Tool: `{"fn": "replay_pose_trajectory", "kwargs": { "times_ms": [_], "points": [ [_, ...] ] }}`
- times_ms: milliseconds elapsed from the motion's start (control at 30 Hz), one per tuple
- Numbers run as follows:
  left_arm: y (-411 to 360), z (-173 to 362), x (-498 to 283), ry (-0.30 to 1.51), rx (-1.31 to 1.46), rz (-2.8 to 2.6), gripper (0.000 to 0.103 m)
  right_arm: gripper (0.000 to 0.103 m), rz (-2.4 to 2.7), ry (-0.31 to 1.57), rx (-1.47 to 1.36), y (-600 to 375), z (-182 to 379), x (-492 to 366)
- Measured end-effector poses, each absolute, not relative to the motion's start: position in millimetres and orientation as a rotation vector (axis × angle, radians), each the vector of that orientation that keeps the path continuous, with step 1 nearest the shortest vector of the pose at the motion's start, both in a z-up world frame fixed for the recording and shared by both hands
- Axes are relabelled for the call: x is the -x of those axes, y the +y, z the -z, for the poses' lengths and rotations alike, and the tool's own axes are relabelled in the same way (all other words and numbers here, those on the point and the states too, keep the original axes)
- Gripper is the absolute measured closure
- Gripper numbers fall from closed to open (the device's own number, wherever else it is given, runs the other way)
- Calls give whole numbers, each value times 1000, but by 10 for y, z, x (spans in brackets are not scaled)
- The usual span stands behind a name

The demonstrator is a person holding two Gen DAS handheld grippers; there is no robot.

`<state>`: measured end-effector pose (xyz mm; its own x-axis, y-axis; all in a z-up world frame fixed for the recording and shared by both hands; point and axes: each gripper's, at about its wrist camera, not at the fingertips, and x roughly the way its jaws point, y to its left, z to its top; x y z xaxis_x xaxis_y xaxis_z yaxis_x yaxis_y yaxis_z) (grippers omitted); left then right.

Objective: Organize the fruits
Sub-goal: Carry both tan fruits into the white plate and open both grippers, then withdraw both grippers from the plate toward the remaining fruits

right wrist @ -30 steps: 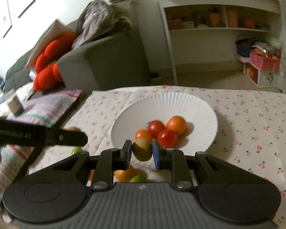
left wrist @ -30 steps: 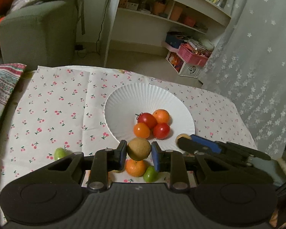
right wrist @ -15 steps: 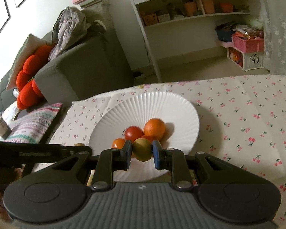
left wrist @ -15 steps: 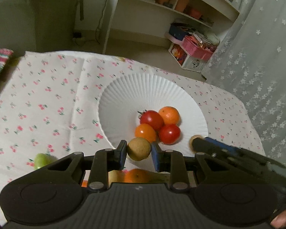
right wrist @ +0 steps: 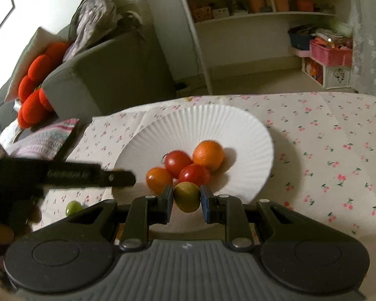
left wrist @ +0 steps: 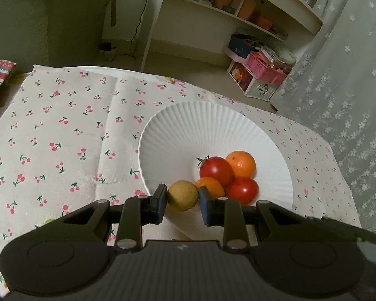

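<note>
Two grippers, each carrying one fruit, both over the near rim of the white plate [left wrist: 178, 125]. Left gripper [left wrist: 183, 202] is clamped on a tan-yellow round fruit [left wrist: 183, 195]; both pads touch its sides. Right gripper [right wrist: 187, 200] is likewise closed on a yellow-green fruit [right wrist: 187, 197], pinched at its widest part. Whether either fruit touches the plate cannot be told; both appear to hang just above the near edge.

Four fruits already sit clustered in the plate: orange one [left wrist: 241, 163] at the back, stemmed red tomato [left wrist: 216, 170], second red tomato [left wrist: 243, 190], small orange tomato [left wrist: 210, 186]. One green fruit [right wrist: 73, 207] lies on the cherry-print tablecloth [left wrist: 62, 138], left of the plate, well apart from the pile.

Step in hand, by judgement: delivery of the two held fruits. Next move calls for lowering each beside the pile, not onto it, then opening the jaws gently, since round fruits could roll or knock the cluster. Green fruit remains to be collected.
</note>
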<state>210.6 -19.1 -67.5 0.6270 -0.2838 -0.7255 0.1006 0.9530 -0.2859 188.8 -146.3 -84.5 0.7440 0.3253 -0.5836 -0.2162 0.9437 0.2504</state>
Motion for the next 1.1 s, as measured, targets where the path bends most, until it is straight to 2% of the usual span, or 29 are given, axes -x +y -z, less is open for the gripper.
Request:
{"fn": "replay_pose_trajectory", "kwargs": {
  "times_ms": [67, 167, 233, 567, 633, 767, 900, 1000, 1100],
  "points": [
    [-204, 674, -2098, 862, 219, 227, 90, 82, -312, 669, -149, -1410, 858, -1876],
    [-198, 652, -2080, 855, 213, 243, 83, 77, -315, 659, -139, -1407, 852, -1846],
    [-183, 632, -2060, 855, 206, 246, 81, 76, -307, 652, -142, -1436, 837, -1836],
    [38, 446, -1979, 836, 293, 217, 70, 73, -309, 641, -150, -1449, 818, -1758],
    [58, 423, -1947, 832, 300, 221, 69, 69, -320, 630, -130, -1422, 799, -1729],
    [36, 398, -1862, 835, 244, 184, 62, 49, -364, 628, -82, -1343, 820, -1662],
    [69, 367, -1742, 831, 209, 163, 54, 47, -425, 642, -26, -1261, 865, -1562],
    [84, 334, -1648, 820, 170, 141, 48, 37, -460, 643, 8, -1219, 880, -1500],
    [104, 321, -1570, 829, 163, 132, 41, 35, -485, 668, 11, -1200, 903, -1487]
  ]
}}
